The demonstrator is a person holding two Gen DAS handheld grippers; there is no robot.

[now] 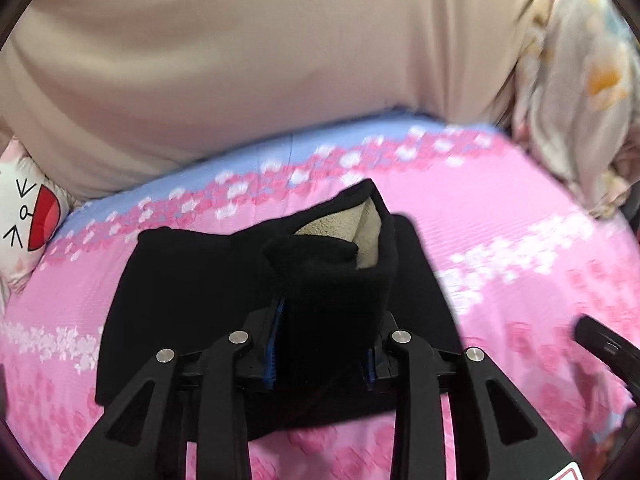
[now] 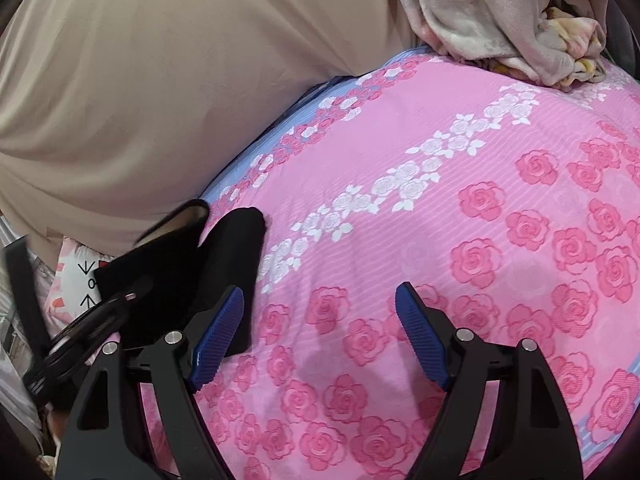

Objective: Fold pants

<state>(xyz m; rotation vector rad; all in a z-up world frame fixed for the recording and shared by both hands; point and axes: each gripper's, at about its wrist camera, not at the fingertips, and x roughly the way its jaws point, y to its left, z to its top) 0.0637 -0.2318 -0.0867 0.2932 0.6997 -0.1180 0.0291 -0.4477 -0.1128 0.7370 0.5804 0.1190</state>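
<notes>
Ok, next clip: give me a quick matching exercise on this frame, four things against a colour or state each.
Things:
1. pants
2. left tongs
3. right tongs
4. bedsheet

Descriptions:
a. pink with roses
b. open, nothing between them
c. black, pale fleecy lining
d. black fabric bunched between them

Pairs: 1-c, 2-d, 3-b, 4-a

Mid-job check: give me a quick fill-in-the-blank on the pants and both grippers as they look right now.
1. The fabric bunched between the left gripper fingers belongs to the ____ pants.
2. The pants' lining is ____ in colour.
3. The right gripper hangs over the rose-print bedsheet with its jaws ____.

Missing words: black; beige; open
</notes>
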